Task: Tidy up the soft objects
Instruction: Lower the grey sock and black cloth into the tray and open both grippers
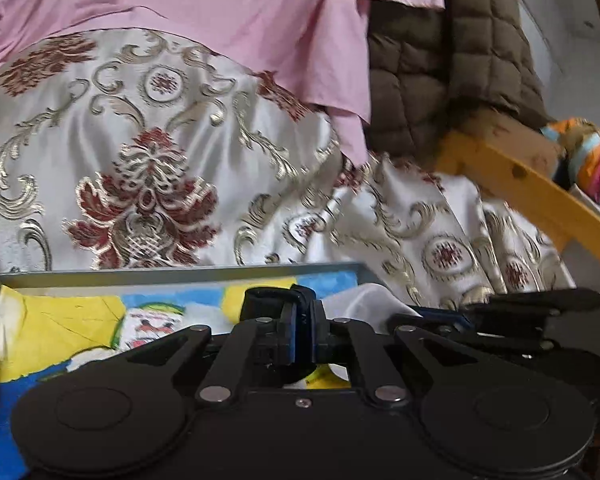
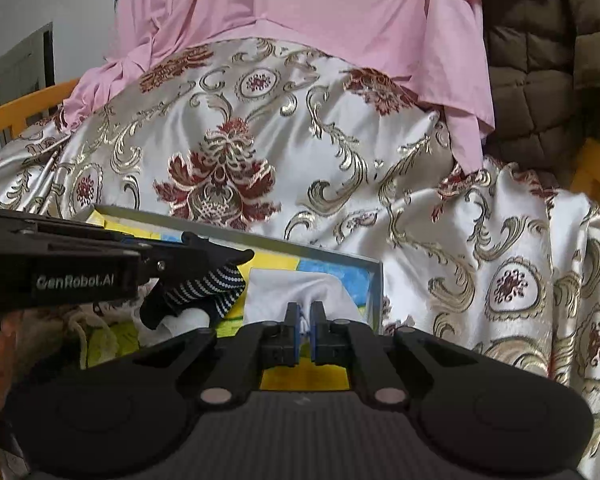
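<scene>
The shallow grey box with a thin metal-looking rim [image 2: 236,236] is sitting at 6 o'clock of both views, pressed against the hanging cream satin cloth with gold scrolls and dark red flowers [image 1: 152,152]. That cloth is filling the middle of each view, and its folds are crowding the box's far edge, leaving little open room beyond. A pink draped sheet [image 2: 324,20] is overhanging it at 12 o'clock, with a brown quilted jacket [image 1: 460,64] and a yellow wooden rail [image 1: 512,176] at 2 o'clock.

Inside the box, a yellow and blue printed towel [image 1: 56,320] is lining the floor, and a white soft cloth [image 2: 300,288] is lying on it.

The left gripper [image 2: 204,280] is pinching a dark navy sock with white dotted stripes [image 2: 212,288] just over the box. The right gripper [image 2: 305,320] is nearly closed, nipping the white cloth's edge.
</scene>
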The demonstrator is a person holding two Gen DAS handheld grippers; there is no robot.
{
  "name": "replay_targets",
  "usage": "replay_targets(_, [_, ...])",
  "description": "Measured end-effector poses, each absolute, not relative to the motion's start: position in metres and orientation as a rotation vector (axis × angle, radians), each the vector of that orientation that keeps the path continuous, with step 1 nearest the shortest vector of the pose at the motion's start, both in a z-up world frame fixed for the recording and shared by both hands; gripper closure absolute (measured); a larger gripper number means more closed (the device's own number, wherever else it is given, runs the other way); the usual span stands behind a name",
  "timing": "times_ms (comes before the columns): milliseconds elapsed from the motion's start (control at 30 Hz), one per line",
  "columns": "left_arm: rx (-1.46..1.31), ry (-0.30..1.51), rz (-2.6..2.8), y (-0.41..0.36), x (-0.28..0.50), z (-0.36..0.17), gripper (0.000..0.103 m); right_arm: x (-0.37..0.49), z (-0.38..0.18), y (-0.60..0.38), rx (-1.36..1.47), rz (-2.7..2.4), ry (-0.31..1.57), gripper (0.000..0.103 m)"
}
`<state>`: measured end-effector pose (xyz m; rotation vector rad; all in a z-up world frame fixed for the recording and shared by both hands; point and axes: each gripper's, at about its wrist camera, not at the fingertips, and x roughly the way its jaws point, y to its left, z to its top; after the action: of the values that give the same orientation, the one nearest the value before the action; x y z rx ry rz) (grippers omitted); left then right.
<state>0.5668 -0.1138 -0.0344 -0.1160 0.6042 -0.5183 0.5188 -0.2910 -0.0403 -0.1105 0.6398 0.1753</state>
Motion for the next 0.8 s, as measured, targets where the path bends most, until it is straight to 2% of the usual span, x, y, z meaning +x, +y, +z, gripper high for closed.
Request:
replay_targets(167, [-0.073,0.638,-0.523,-0.118,0.561,-0.038,0.085,0.518,-0.042,-0.29,-0.133,0.169,0.658,0.092])
replay_targets(333, [-0.116,0.667,-0.477,-0.107,0.558,-0.035,0.065,0.513,-0.039,-0.292,-0.132,0.158,0.658,0.07])
replay_targets(367, [-0.119,0.664,-0.469,-0.105,0.556,-0.033,0.063,0.511,-0.037,-0.292,-0.134,0.155,0.655,0.068])
replay_targets(433, [-0.121,0.653,-0.453,-0.1,0.553,-0.027,0.056,0.507,-0.034,-0.293,-0.139,0.15,0.65,0.056])
replay_targets(500, [-0.122,0.646,-0.433,-0.097,0.551,-0.021,0.05,0.503,-0.029,-0.294,-0.143,0.146,0.642,0.049])
replay_targets(800, [-0.145,0.59,-0.371,-0.083,0.527,0.01,0.014,0.483,-0.004,-0.296,-0.149,0.137,0.595,0.028])
